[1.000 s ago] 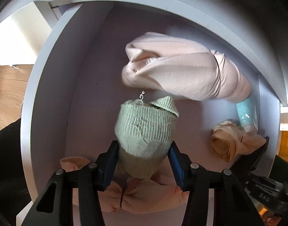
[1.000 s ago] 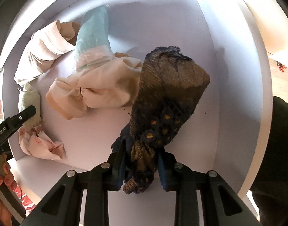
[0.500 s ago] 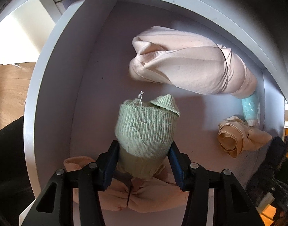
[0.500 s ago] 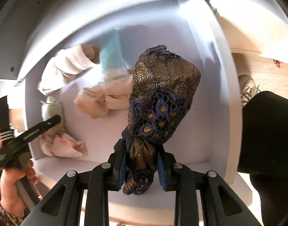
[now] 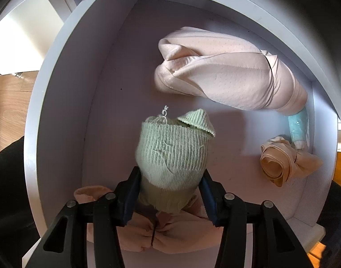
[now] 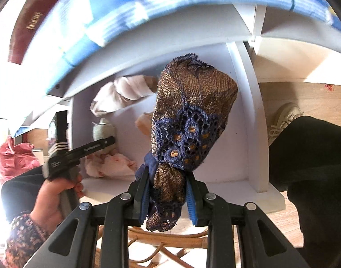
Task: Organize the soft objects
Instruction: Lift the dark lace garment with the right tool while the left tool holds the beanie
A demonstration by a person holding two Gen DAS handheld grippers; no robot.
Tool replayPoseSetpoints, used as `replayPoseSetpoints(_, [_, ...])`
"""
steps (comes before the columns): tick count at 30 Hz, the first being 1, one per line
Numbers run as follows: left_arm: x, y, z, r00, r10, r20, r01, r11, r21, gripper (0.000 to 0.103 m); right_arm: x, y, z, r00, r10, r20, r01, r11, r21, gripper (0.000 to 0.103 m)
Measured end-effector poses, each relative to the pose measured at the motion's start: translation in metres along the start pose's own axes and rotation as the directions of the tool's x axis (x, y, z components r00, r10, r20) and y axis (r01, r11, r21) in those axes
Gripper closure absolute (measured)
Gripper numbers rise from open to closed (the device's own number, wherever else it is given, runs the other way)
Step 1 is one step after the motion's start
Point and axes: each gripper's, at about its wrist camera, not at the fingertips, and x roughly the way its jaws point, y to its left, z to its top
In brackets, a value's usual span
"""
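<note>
Left wrist view: the left gripper [image 5: 170, 197] clamps a green ribbed roll [image 5: 173, 154] inside the white drawer [image 5: 58, 102].

Right wrist view: the right gripper [image 6: 167, 197] pinches a blue-gold lace bundle [image 6: 190, 120], in front of that drawer [image 6: 248, 120].

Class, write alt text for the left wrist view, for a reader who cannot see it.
The left hand-held gripper clamps a rolled green ribbed knit above a white drawer. On the drawer floor lie a large pale pink roll, a small peach roll, a teal roll and a peach bundle.
</note>
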Motion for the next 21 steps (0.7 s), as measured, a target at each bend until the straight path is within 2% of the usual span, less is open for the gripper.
replayPoseSetpoints(11, [0.003, 0.003, 0.001, 1.0, -0.005, -0.003, 0.005, 1.0, -0.009, 0.052, -0.065, 0.024, 0.008, 0.994, -0.022, 0.108, 0.03, 0.997, -0.075, 0.076])
replayPoseSetpoints(21, [0.001, 0.004, 0.0, 1.0, -0.004, -0.002, 0.004, 1.0, -0.008, 0.052, -0.132, 0.058, 0.032, 0.961, -0.083, 0.265, 0.139, 0.97, -0.201, 0.076])
